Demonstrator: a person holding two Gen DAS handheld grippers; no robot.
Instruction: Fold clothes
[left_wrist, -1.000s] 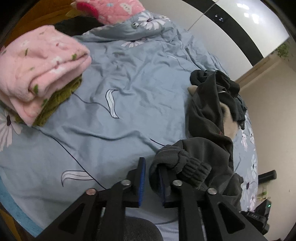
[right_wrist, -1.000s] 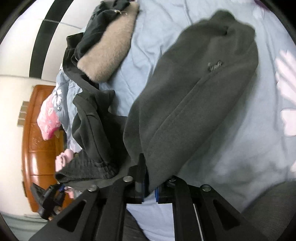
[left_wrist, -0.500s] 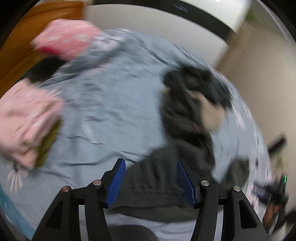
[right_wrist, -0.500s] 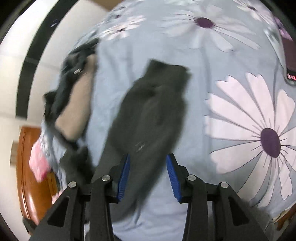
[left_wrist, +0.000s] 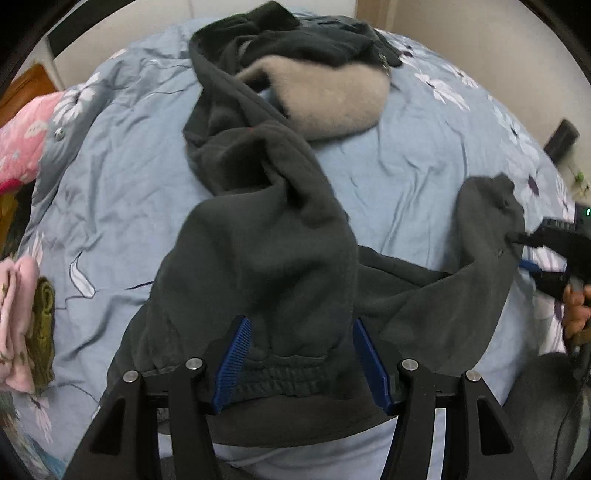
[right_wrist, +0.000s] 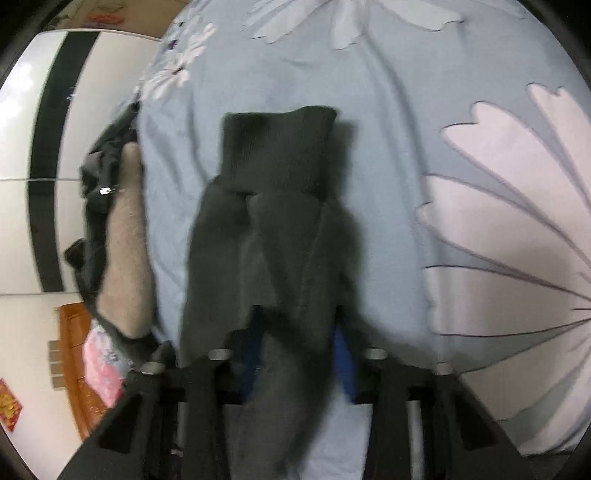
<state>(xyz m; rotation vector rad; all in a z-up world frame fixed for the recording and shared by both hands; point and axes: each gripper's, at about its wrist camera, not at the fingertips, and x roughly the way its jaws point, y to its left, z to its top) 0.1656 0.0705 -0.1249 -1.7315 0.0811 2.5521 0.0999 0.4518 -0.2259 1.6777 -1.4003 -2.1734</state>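
Observation:
A dark grey fleece garment (left_wrist: 266, 258) lies spread on the blue flowered bedsheet (left_wrist: 122, 155). My left gripper (left_wrist: 301, 365) is open, its blue pads either side of the garment's gathered hem, not clamped. A sleeve with a ribbed cuff (right_wrist: 277, 147) stretches away from my right gripper (right_wrist: 295, 362), which is open with the sleeve lying between its jaws. The right gripper also shows at the right edge of the left wrist view (left_wrist: 546, 266), beside the cuff end (left_wrist: 487, 221).
A pile of dark clothes with a beige fleece lining (left_wrist: 325, 96) lies at the far side of the bed. Folded pink and olive clothes (left_wrist: 22, 325) sit at the left edge. A pink pillow (left_wrist: 22, 147) and wooden headboard (right_wrist: 74, 354) are beyond.
Both grippers have let go of the grey garment and opened. The garment now lies spread flat, and both cameras have swung to face it.

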